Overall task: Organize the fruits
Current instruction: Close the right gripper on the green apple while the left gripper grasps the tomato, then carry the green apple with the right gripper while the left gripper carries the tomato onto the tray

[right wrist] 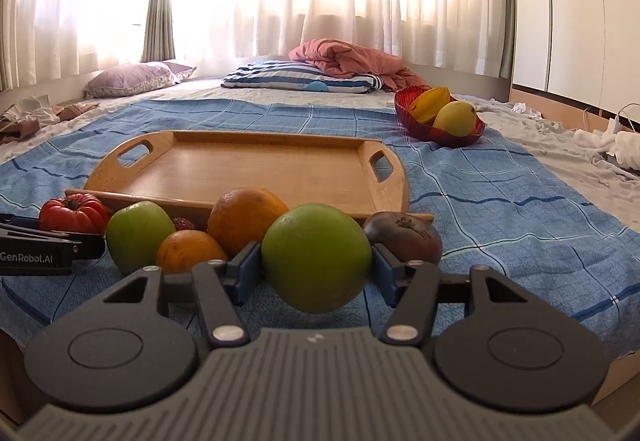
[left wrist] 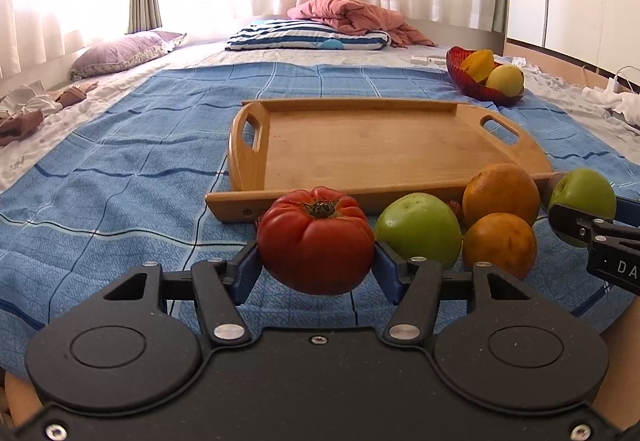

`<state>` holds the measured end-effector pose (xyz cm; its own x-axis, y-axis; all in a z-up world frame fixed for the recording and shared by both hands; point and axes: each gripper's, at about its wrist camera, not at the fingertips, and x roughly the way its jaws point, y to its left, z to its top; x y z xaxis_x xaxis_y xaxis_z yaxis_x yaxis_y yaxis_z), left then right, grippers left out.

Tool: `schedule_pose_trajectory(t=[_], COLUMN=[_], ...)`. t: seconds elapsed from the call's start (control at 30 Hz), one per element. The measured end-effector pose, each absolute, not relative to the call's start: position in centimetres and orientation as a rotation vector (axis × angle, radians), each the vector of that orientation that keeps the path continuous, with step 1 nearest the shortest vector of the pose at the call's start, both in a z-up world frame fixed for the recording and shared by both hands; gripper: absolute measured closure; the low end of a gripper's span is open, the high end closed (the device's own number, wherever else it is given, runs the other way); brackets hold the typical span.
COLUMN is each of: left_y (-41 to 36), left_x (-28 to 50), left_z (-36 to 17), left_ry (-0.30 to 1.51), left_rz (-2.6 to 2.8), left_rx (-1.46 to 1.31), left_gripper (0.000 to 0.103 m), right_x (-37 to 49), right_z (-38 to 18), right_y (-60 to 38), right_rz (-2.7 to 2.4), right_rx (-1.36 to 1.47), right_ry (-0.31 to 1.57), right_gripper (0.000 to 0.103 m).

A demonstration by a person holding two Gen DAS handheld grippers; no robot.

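We have the left gripper (left wrist: pixel 316 263) closed on the red ribbed tomato (left wrist: pixel 316 239), its blue pads pressing both sides, and the right gripper (right wrist: pixel 316 265) closed the same way on a green apple (right wrist: pixel 316 257); both fruits look lifted just clear of the blue checked bedspread (left wrist: pixel 120 169). The relation that matters is simple: the empty wooden tray (left wrist: pixel 360 145) lies straight ahead on the far side of each held fruit, its long axis running left to right, with the near rim just beyond the fruit pile. Each gripper looks about equally near it. We count one tomato, two green apples, two oranges, one dark brown fruit (right wrist: pixel 404 239) at the right, and one red bowl (right wrist: pixel 438 121) far right holding two yellow fruits.
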<state>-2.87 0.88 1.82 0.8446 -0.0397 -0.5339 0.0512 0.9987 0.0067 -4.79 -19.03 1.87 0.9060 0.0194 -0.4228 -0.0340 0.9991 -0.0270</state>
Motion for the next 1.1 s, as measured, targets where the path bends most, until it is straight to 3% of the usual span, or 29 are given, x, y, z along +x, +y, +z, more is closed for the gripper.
schedule_pose_trajectory(t=[0.53,1.1], left_y=[1.6,1.8], left_x=[2.8,10.0], left_z=[6.3,3.7], left_ry=[0.499,0.595], left_rz=[-0.066,-0.038], left_rx=[-0.06,-0.112], left_gripper=[0.046,0.046], right_x=[-1.6,7.7], right_z=[5.2,4.1], right_y=[-20.9,-23.5], right_rz=[0.01,0.065], right_rx=[0.066,0.125], right_ry=[0.348,0.501], right_gripper=[0.041,0.041])
